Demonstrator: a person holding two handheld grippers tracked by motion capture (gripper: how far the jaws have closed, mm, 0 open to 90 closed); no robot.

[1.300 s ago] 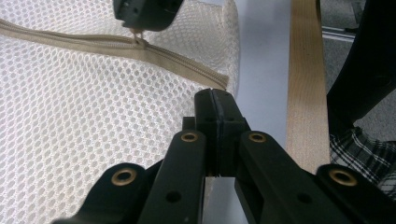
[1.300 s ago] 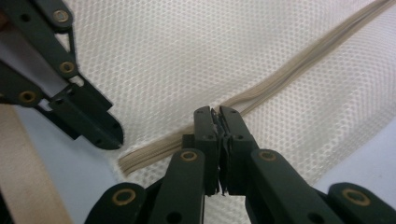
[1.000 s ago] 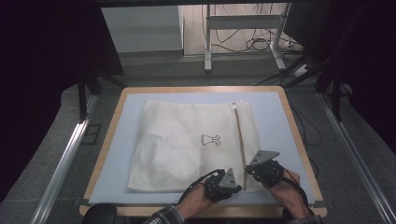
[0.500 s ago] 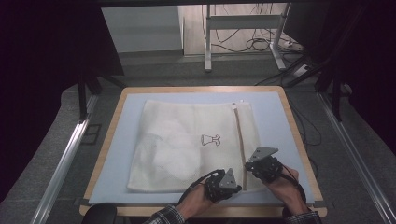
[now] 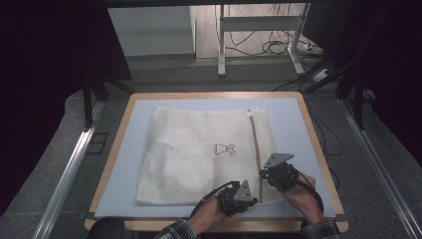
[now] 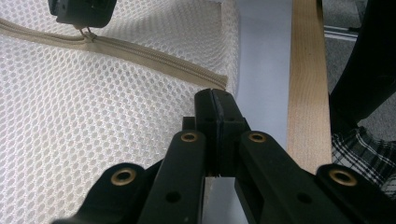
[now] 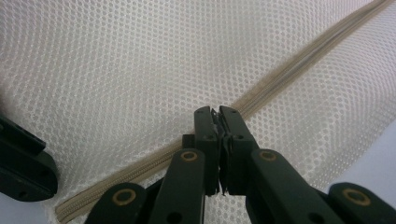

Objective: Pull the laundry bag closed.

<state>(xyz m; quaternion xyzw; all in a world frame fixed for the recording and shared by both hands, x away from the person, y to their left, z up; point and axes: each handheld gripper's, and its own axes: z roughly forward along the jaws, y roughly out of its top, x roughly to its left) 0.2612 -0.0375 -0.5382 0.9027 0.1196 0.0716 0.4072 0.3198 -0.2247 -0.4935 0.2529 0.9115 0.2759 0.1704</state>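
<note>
Mesh bag [image 5: 199, 154] lies flat on the blue mat [image 5: 124, 164] mid-surface, zipper [image 5: 255, 149] running along its right side. Your left gripper [image 5: 240, 194] has jaws pressed together at the bag's near corner, beside the zipper's end; looks like they're pinching the edge to anchor it, but I can't tell for sure. Your right gripper [image 5: 276, 174] has jaws clamped on the zipper pull [image 6: 87, 33]. My read: you're at the unzip step. Next move needs a steady pull along the zipper line, away from you, left side holding the fabric taut.
</note>
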